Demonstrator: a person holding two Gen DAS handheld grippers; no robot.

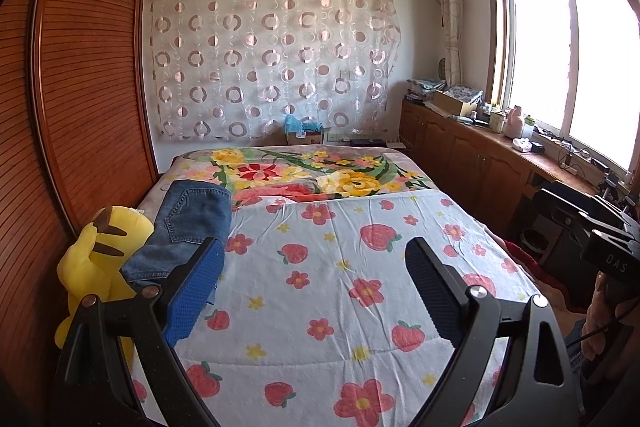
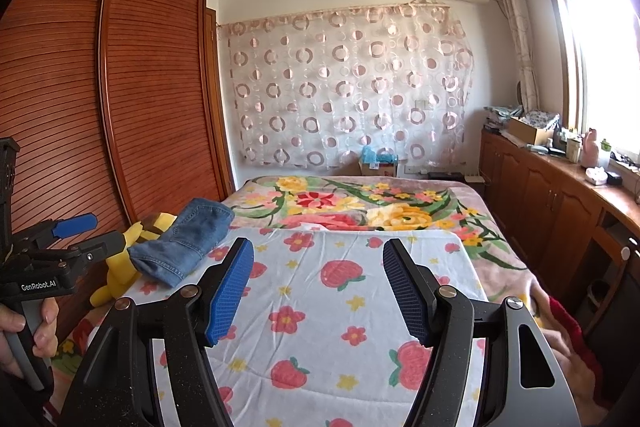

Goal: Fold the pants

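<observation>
The blue denim pants (image 1: 188, 227) lie folded into a compact stack at the left side of the bed, on the strawberry-print quilt (image 1: 360, 307) and against a yellow plush toy (image 1: 96, 259). In the right wrist view the same pants (image 2: 188, 243) lie ahead and to the left. My left gripper (image 1: 316, 247) hovers over the quilt just right of the pants, open with nothing between its blue pads. My right gripper (image 2: 319, 247) is also open and empty, held above the quilt (image 2: 320, 327) to the right of the pants.
A floral blanket (image 1: 320, 175) covers the far half of the bed. A slatted wooden wardrobe (image 1: 88, 67) stands close along the left. Low wooden cabinets (image 1: 460, 147) with clutter run under the window on the right. A person's hand (image 2: 24, 331) grips the left tool's handle.
</observation>
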